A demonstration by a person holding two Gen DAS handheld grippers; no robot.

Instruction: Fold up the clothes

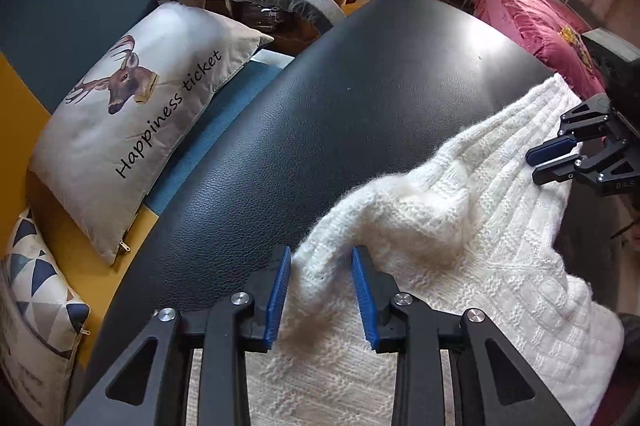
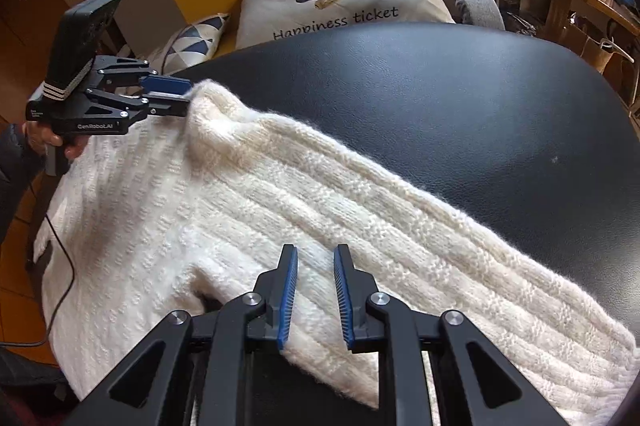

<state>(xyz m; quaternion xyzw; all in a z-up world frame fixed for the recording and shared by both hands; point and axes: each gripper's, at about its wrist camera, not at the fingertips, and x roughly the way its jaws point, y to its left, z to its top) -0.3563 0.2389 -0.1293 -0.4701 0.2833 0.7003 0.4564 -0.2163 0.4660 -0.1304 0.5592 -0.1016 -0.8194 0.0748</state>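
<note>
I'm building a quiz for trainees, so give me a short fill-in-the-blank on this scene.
1. The knitted sweater is ____ in colour.
2. It lies on a ____ leather-look surface.
3. The cushion with the deer reads "Happiness ____".
4. The triangle-patterned cushion lies beside the ____ cushion.

Missing words: white; black; ticket; deer

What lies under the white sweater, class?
The white sweater lies on a black padded table, whose bare top shows beyond it. Whatever sits under the knit itself is covered and cannot be seen.
</note>
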